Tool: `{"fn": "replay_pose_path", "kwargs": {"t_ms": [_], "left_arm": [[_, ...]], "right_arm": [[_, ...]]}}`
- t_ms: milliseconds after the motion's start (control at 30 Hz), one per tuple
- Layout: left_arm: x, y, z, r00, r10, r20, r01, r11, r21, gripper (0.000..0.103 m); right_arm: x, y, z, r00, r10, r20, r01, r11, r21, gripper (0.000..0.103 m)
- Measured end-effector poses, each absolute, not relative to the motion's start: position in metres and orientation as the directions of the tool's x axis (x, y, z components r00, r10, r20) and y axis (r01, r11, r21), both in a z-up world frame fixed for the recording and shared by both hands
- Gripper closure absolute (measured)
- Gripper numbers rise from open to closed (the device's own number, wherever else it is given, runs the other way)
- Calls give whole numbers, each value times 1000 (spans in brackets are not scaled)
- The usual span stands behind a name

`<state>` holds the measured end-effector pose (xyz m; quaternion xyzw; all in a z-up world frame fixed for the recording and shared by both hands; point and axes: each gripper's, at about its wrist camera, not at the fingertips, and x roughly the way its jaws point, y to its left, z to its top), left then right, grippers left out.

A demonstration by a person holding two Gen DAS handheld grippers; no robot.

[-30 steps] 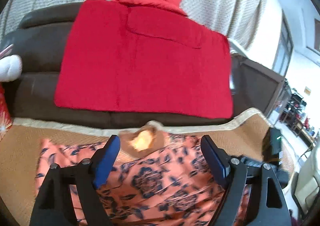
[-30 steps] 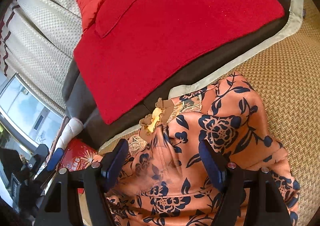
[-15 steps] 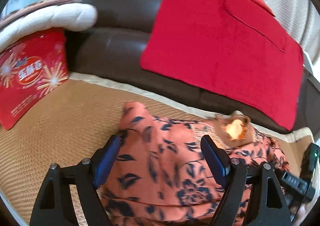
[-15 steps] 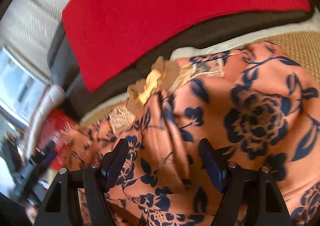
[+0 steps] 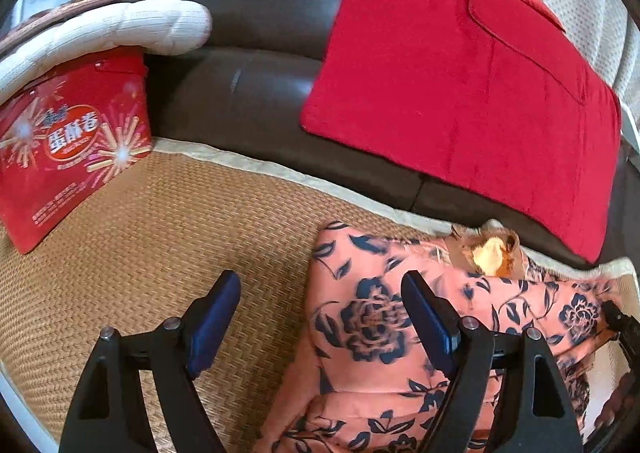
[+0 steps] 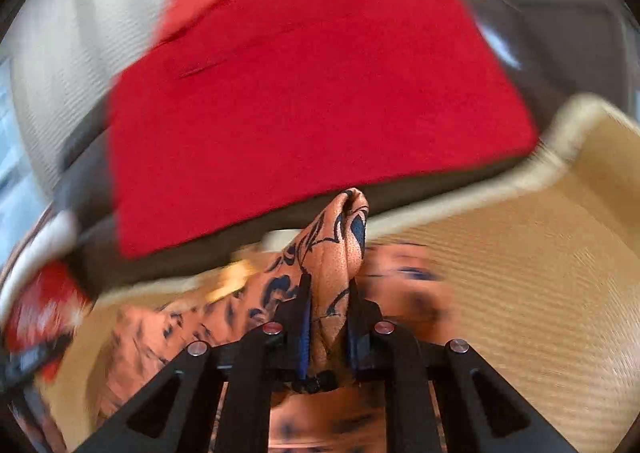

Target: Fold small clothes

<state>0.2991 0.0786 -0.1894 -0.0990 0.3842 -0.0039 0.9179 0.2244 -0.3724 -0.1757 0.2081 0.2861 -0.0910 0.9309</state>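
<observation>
Right gripper (image 6: 326, 305): jaws closing, a bunched ridge of the floral garment (image 6: 336, 253) pinched between the pads and standing up toward 12 o'clock. Left gripper (image 5: 320, 317): released, spread wide, 1 finger over the woven mat (image 5: 160, 237), the other over the garment's left edge at 3 o'clock. Garment lies crumpled on the mat, before the sofa (image 5: 256, 65). Risk: with only 1 corner gripped, lifting likely drags the rest into a twist; thin cloth may slip free.

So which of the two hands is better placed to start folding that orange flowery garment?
The right gripper: its jaws are closing on a pinched-up fold of the orange garment with dark blue flowers. The left gripper is open, with only one finger over the cloth's edge and the woven straw mat beneath.
</observation>
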Motion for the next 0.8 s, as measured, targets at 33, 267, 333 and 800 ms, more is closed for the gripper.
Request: {"fn": "replay_pose_path", "kwargs": {"t_ms": [33, 267, 333, 800], "left_arm": [[301, 73, -192, 700, -87, -709, -56, 983, -176, 20], [317, 18, -226, 621, -52, -782, 50, 998, -27, 20], [318, 9, -232, 610, -51, -791, 74, 997, -8, 20], [323, -7, -250, 593, -17, -805, 95, 994, 49, 20]], "right_arm": [[228, -386, -185, 797, -18, -603, 304, 876, 375, 89], [250, -413, -223, 654, 105, -749, 377, 813, 444, 80], [238, -424, -210, 707, 33, -706, 420, 784, 457, 75], [276, -380, -236, 623, 103, -775, 313, 876, 367, 57]]}}
